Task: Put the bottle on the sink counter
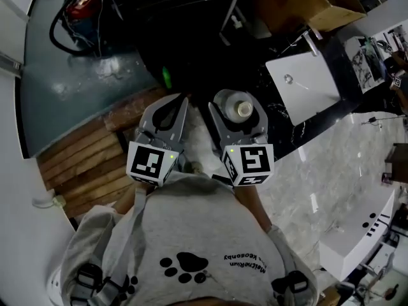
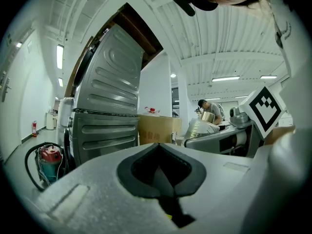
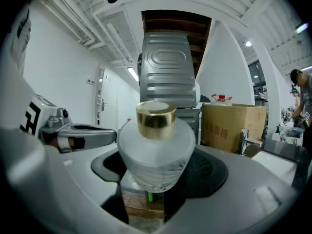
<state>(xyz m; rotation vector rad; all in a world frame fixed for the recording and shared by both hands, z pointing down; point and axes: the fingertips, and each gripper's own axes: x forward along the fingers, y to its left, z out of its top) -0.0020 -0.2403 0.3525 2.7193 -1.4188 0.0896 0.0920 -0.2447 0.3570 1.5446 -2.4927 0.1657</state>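
Note:
A frosted glass bottle [image 1: 242, 109] with a gold cap [image 3: 155, 119] sits between the jaws of my right gripper [image 1: 237, 102], which is shut on its round body [image 3: 156, 155]. The bottle is held in the air close to the person's chest, cap pointing away from the gripper. The white sink basin [image 1: 307, 85] is set in a black counter [image 1: 275, 115] just to the right of it. My left gripper [image 1: 181, 104] hovers beside the right one, its jaws shut with nothing between them [image 2: 157, 146]. In the left gripper view the bottle [image 2: 202, 128] shows at the right.
A faucet [image 1: 310, 43] stands behind the basin. A cardboard box [image 1: 322, 2] sits at the far right, a red machine with a black hose [image 1: 81, 6] at the far left. Wooden planks [image 1: 80, 161] lie below left. A ribbed silver appliance [image 3: 168, 74] rises ahead.

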